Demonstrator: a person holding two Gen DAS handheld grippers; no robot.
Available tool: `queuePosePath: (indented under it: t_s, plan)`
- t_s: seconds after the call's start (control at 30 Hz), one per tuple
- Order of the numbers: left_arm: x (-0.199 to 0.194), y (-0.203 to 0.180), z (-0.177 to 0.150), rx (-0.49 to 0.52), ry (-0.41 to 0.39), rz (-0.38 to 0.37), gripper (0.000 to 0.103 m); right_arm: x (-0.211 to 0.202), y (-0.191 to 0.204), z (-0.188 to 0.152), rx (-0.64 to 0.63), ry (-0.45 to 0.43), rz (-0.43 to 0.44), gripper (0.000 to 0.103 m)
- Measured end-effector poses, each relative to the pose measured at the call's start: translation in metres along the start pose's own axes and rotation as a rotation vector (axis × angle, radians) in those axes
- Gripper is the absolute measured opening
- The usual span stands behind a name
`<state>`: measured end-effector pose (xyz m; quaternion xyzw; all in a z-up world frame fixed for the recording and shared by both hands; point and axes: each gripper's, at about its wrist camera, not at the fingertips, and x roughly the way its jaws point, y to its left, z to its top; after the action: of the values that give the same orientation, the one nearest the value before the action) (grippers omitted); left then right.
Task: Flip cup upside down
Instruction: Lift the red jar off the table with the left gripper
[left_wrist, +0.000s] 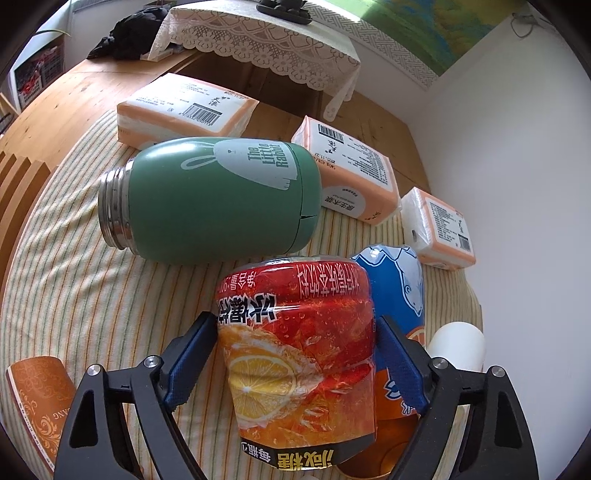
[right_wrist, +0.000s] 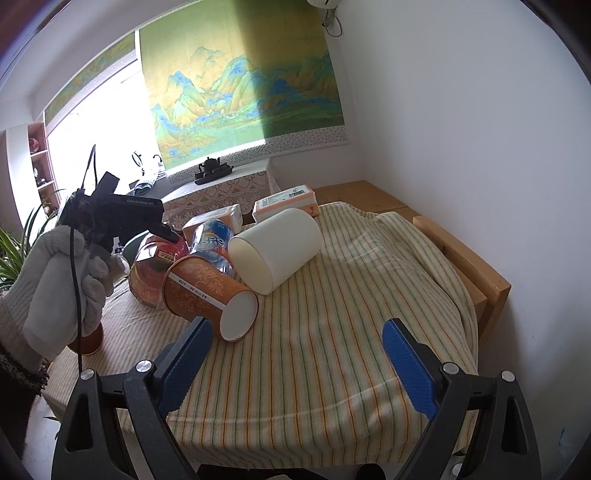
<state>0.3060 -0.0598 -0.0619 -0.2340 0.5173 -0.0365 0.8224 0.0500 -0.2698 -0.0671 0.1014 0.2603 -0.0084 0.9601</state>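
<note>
My left gripper is shut on an orange-and-red labelled drink bottle, its blue pads pressing both sides; the bottle also shows in the right wrist view. A green cup with a rabbit print lies on its side on the striped cloth, threaded steel mouth to the left. An orange paper cup and a white cup lie on their sides in the right wrist view. My right gripper is open and empty, just in front of the orange paper cup.
Several tissue packs lie behind the green cup. A blue-labelled bottle lies right of the held bottle. The striped cloth covers a wooden table against a white wall. A gloved hand holds the left gripper.
</note>
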Motion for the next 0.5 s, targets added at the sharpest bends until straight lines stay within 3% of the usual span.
queuePosePath:
  t_s: [0.5]
  plan:
    - [-0.013, 0.010, -0.006, -0.003, 0.002, -0.021, 0.088, -0.004, 0.004, 0.002, -0.005, -0.006, 0.002, 0.091]
